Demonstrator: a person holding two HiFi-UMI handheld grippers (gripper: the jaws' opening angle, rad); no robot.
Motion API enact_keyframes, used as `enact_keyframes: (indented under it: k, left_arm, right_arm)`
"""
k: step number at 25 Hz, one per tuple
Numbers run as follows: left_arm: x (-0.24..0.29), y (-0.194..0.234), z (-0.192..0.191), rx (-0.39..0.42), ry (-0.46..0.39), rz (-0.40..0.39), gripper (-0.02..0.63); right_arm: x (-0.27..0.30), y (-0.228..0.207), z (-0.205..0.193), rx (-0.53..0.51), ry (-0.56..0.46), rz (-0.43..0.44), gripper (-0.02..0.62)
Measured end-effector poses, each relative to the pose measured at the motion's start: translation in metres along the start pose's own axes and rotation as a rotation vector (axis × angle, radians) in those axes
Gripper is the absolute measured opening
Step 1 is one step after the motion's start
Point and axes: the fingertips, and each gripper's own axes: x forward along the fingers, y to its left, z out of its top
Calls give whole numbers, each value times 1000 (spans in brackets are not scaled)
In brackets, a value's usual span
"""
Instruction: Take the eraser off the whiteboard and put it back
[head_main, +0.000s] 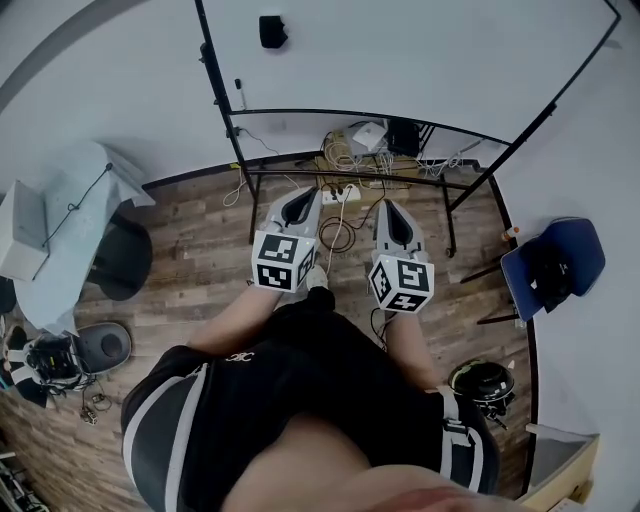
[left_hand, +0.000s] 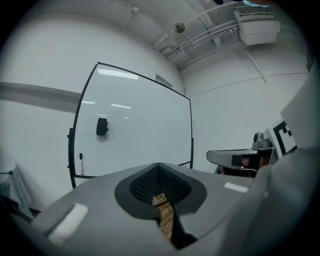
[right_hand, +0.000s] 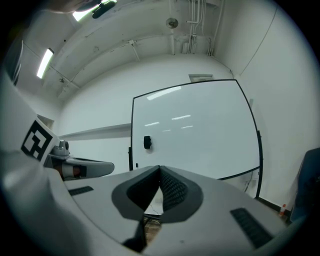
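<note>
Black eraser (head_main: 272, 31) on whiteboard (head_main: 420, 60) (left part) | well ahead of left gripper (head_main: 302, 194), right gripper (head_main: 393, 206) | jaws closed, empty

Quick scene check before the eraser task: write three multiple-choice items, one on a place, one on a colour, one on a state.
1. Where is the eraser?
A. on the whiteboard
B. on the floor
C. on a shelf

2. What colour is the chair?
A. red
B. blue
C. green

3. How is the left tool?
A. wide open
B. shut on the eraser
C. shut, empty

Answers:
1 A, the eraser sticks to the board's face.
2 B, the chair's seat shows blue in the head view.
3 C, its jaws meet with nothing held between them.
</note>
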Motion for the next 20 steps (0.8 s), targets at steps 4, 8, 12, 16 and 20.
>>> enact_keyframes:
  k: [4,8,12,16,20]
  left_arm:
    - [29,16,0,-8,11,26,9]
    - [60,43,16,-4,2,65,9]
    - [98,75,32,13,-4,104,9]
    - [135,113,54,21,-29,153,9]
    - [162,149,69,15,-55,203,9]
  right_arm:
    - [34,-17,3,-4,8,21,5]
    - [72,-33,11,0,10,39,5]
    - [117,-45,20,33,-3,59,5]
    - [166,-50,35,25,-27,101,5]
    - [214,-58,42,18,-34,130,5]
